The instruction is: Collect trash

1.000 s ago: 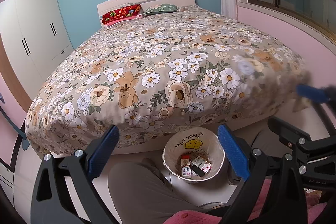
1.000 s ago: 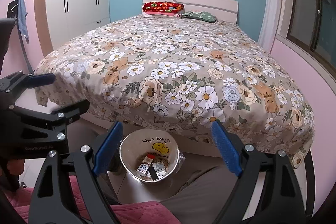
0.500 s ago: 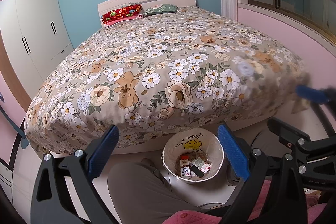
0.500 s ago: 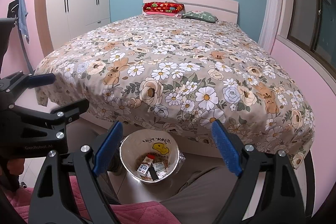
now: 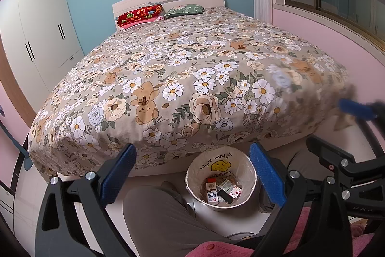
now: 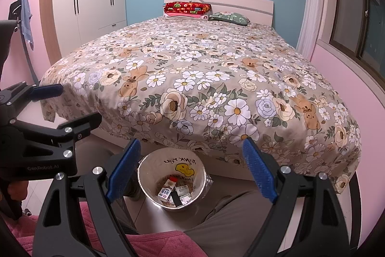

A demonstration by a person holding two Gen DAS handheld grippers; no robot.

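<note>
White trash bin (image 5: 192, 181), lined and holding cartons and wrappers (image 6: 174, 193), stands on the floor at the foot of the bed (image 6: 192, 78), below and beyond the fingers in both views. Left gripper (image 5: 191, 176) and right gripper (image 6: 191, 166): blue-padded fingers (image 6: 124, 169) spread wide apart, holding nothing, touching nothing.

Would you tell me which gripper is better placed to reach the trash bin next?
Right, marginally. The left gripper and right gripper are both open and empty, but the trash bin sits nearer centre between the right one's fingers.
</note>
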